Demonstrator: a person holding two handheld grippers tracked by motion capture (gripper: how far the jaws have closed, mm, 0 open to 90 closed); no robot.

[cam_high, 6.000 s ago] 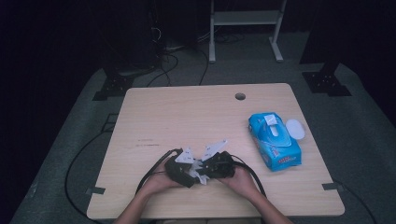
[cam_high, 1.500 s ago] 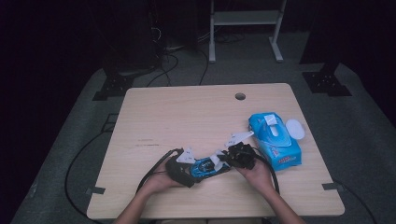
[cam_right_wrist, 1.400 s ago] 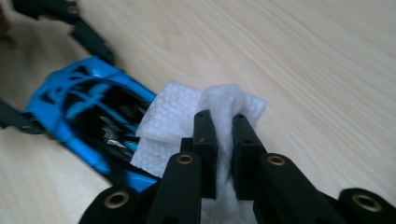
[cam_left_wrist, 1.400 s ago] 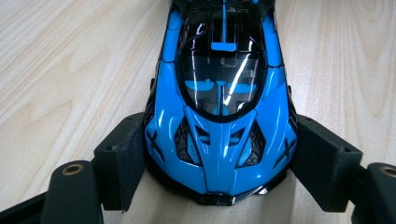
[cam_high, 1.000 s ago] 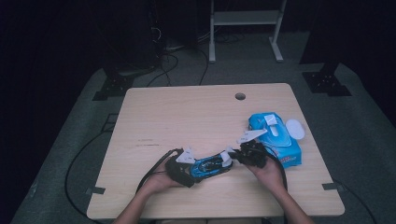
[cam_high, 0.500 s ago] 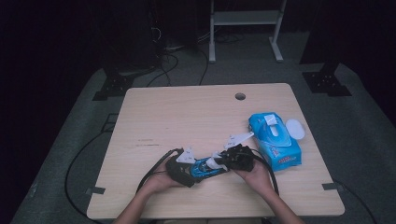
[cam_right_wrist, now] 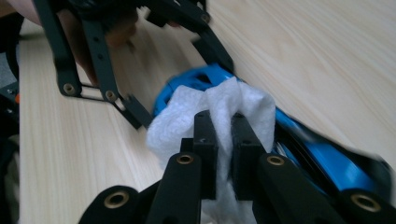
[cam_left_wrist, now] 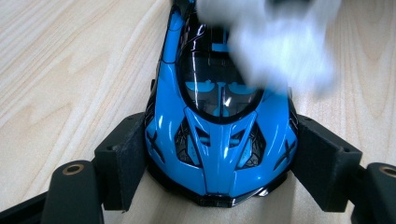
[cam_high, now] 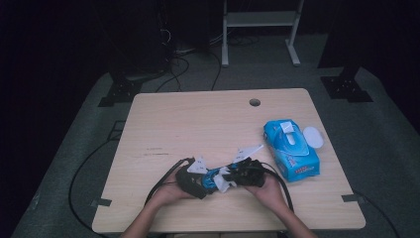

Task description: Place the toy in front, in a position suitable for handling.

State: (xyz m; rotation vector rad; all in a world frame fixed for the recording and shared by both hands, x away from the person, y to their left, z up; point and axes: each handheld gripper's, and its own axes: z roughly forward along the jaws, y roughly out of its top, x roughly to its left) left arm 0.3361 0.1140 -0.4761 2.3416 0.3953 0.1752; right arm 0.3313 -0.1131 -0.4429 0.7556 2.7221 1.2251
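A glossy blue toy car (cam_left_wrist: 219,126) with a dark cabin lies on the wooden table (cam_high: 198,129), its nose clamped between the pads of my left gripper (cam_left_wrist: 219,161). In the high view that left gripper (cam_high: 194,179) sits near the front edge with the car (cam_high: 214,176) pointing right. My right gripper (cam_right_wrist: 223,135) is shut on a crumpled white wipe (cam_right_wrist: 219,109) and presses it onto the car's (cam_right_wrist: 322,154) body. The wipe (cam_left_wrist: 275,46) shows blurred over the car's roof in the left gripper view. The right gripper (cam_high: 242,173) meets the car from the right.
A blue pack of wet wipes (cam_high: 291,148) with its white lid flipped open lies at the right side of the table. A cable hole (cam_high: 254,102) sits near the far edge. Cables trail off the front left edge.
My right gripper went to the wipes pack and came back left with the white wipe to the car. The left gripper has held the car still.
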